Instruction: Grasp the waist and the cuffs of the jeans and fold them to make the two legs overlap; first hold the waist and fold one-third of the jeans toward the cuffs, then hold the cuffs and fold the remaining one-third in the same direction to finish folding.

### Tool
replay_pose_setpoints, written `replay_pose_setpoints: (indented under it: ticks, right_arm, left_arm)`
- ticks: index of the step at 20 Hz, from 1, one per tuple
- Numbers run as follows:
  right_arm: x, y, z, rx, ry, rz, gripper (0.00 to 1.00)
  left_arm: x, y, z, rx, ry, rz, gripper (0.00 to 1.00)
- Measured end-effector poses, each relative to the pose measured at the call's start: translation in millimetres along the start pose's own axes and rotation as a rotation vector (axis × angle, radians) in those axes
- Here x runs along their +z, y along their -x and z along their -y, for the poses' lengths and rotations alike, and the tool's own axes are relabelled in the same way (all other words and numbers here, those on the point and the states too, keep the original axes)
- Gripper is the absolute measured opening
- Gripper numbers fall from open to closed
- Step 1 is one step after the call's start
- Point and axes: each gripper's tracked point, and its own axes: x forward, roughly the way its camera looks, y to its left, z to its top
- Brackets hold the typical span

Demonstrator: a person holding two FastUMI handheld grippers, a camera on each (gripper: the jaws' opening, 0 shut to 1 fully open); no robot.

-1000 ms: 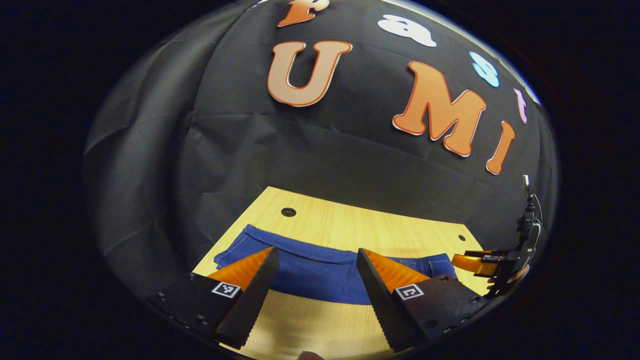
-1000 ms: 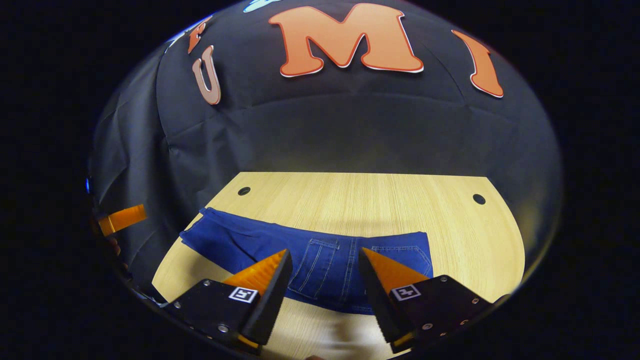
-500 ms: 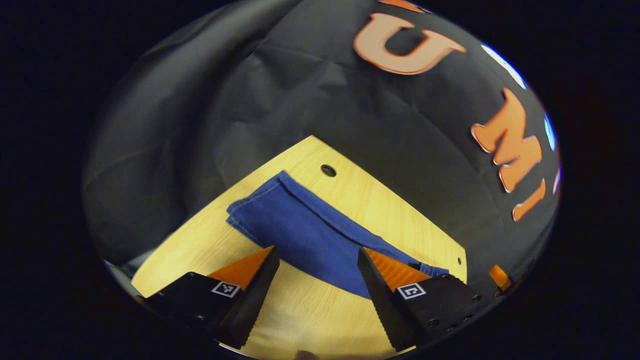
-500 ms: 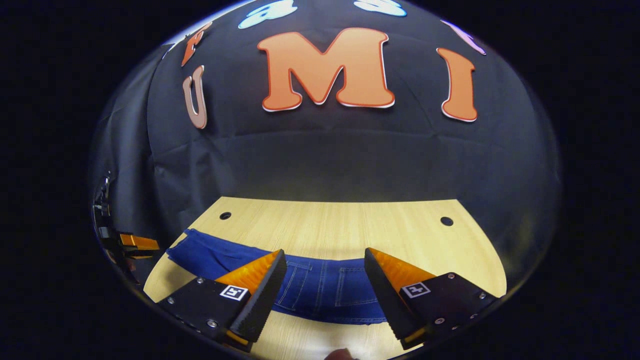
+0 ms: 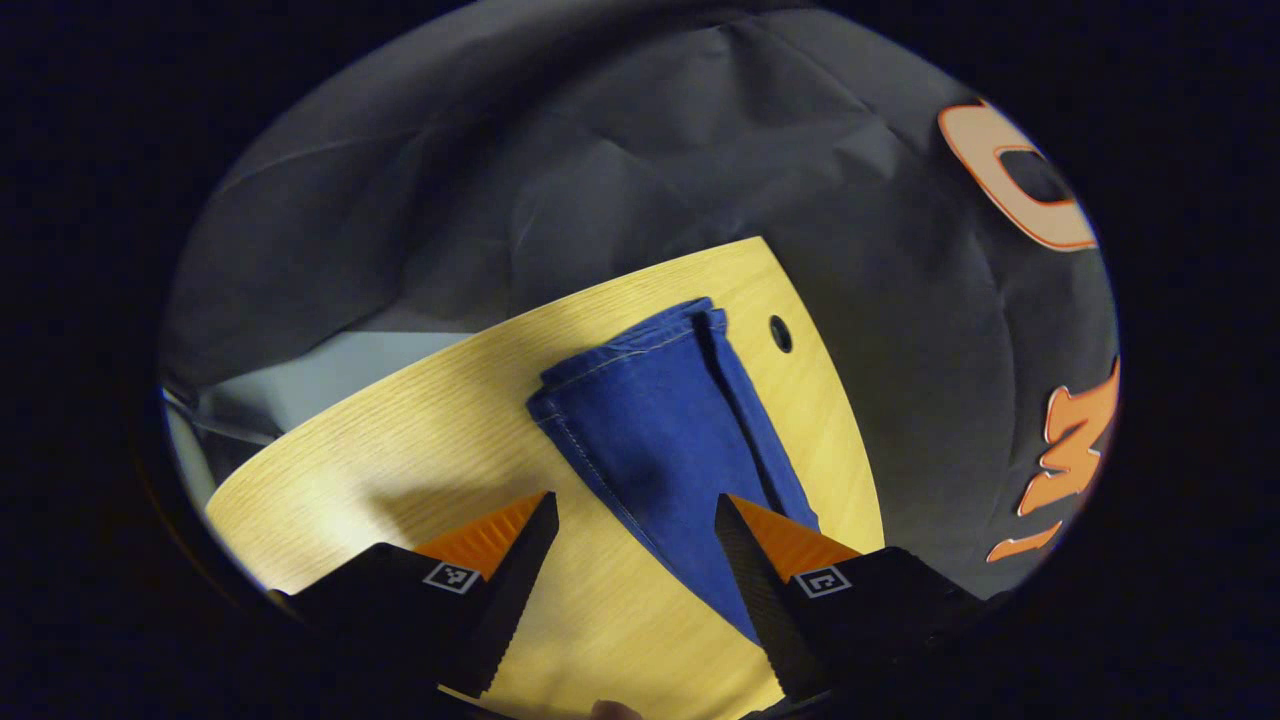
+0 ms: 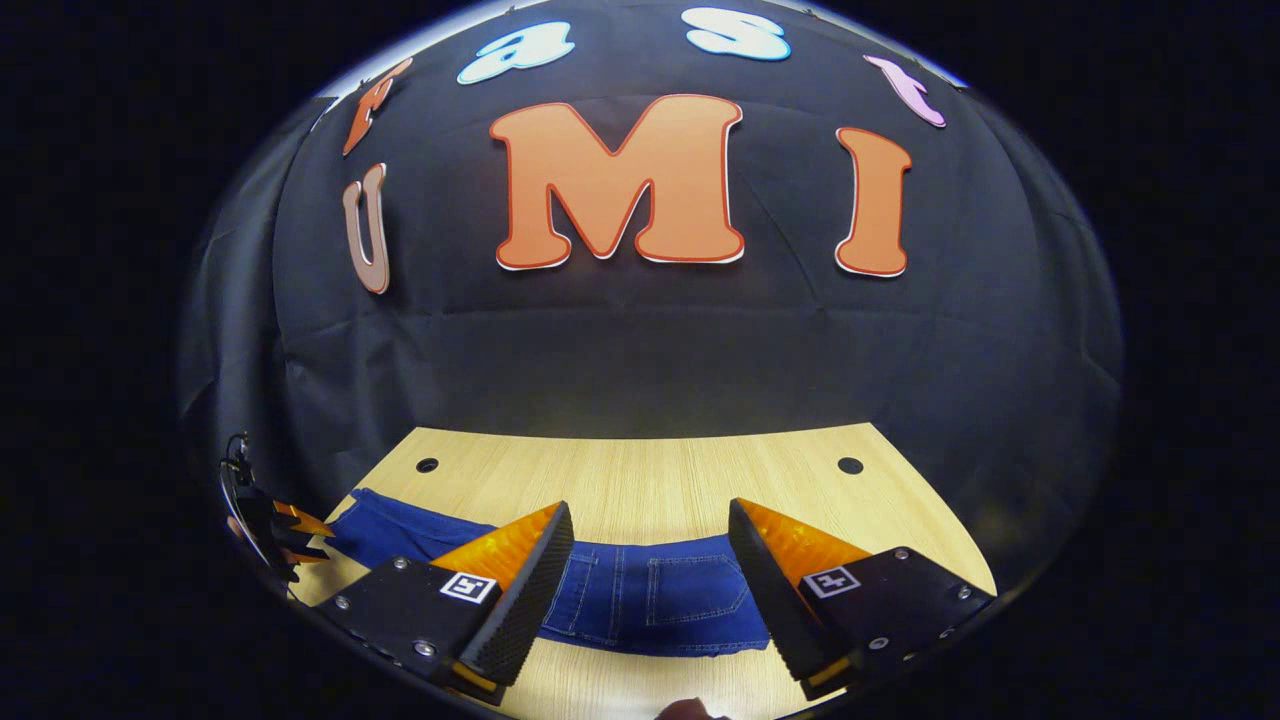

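Here both the left gripper (image 5: 632,520) and right gripper (image 6: 648,528) hover spread wide above the flat jeans (image 5: 665,440).

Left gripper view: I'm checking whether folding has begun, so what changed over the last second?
The left gripper swung round to face the cuff end of the jeans lengthwise; the right gripper drew back over the waist. Neither took hold: both stay open, and the jeans lie flat on the table as before.
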Motion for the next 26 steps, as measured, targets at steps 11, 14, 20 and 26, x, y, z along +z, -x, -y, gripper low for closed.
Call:
replay_pose_setpoints:
  ticks: [11,14,20,26]
  right_arm:
    - [-6,6,5,-0.062,-0.012,-0.031,0.96]
    - [-10,12,9,-0.083,-0.027,-0.038,0.96]
    - [-22,34,28,-0.112,-0.023,-0.055,0.96]
    - [-10,29,41,-0.084,-0.033,-0.026,0.96]
  left_arm:
    - [26,-46,28,-0.101,0.058,0.04,0.87]
    - [30,-60,34,-0.118,0.046,0.053,0.8]
    - [27,-75,33,-0.134,0.098,0.056,0.1]
    - [28,-5,72,-0.208,-0.011,0.156,0.02]
